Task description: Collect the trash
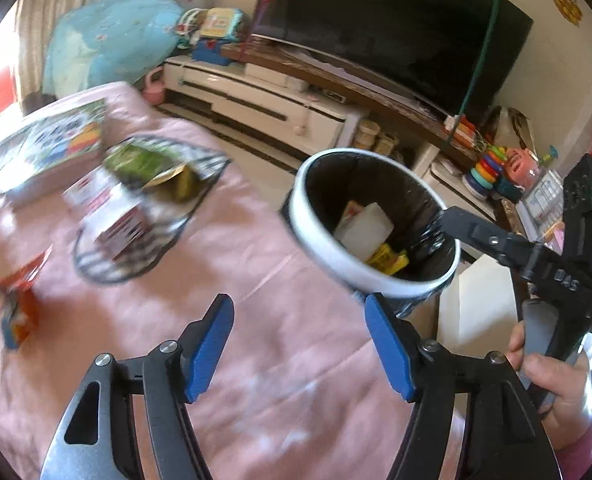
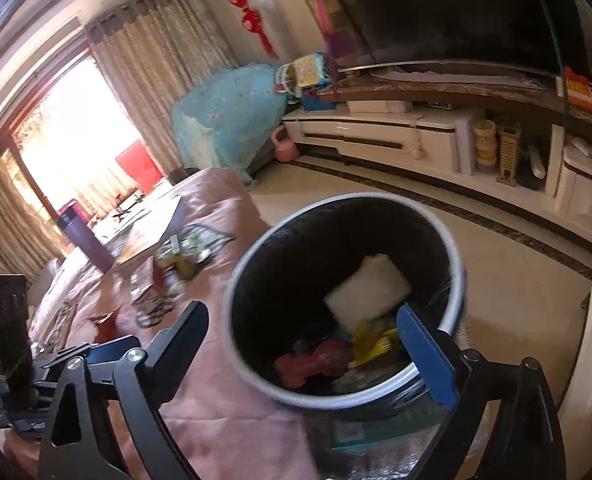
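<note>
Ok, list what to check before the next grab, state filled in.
1. Left claw open and empty: ok.
2. Right claw open and empty: ok; it hangs over the bin.
3. Room in the bin: ok; a white pad and yellow scrap lie low inside.
4. Pink cover free of trash: not ok; an orange wrapper lies there.
5. Green packet in the wire basket is trash: cannot tell.
6. Sharp view of targets: not ok, blurred.

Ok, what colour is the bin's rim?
White, around a black liner; the bin rim shows best in the left wrist view.
</note>
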